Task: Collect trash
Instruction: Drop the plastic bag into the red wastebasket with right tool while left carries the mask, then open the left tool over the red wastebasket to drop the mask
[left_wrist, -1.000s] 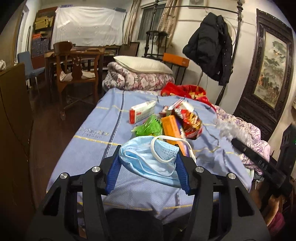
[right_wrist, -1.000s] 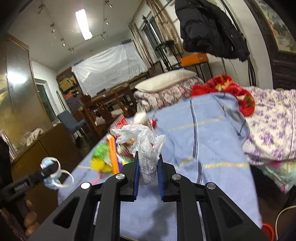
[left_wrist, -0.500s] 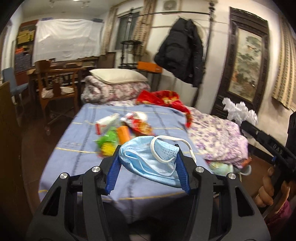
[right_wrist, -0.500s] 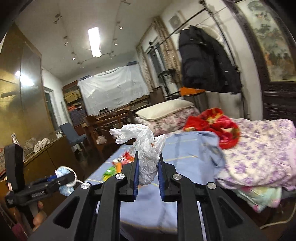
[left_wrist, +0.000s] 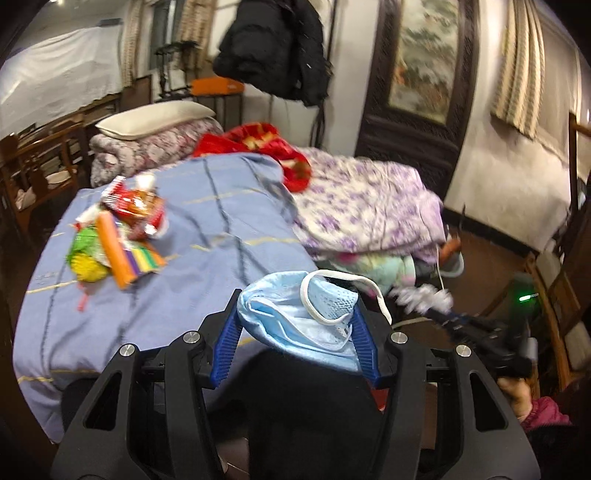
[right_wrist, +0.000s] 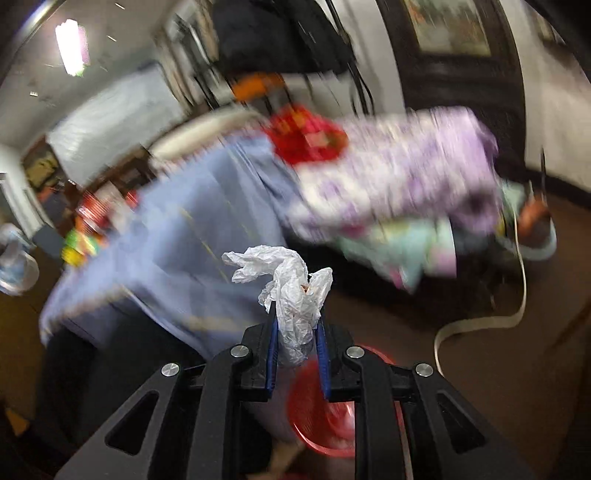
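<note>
Two loads are up at once: left claw loosely cradling a crumpled light-blue face mask, right claw pinching a scrunched white plastic bag above a red round bin, so the mask could easily slide out mid-swing.

Blue-sheeted bed, black coat on white wall, dark brown floor.

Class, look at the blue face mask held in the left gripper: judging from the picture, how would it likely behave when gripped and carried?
The mask sags and creases between the left gripper's fingers, so it is probably floppy, not stiff. It looks like thin fabric, so likely very light. Its loose white ear loop arches free and could snag on things.
</note>
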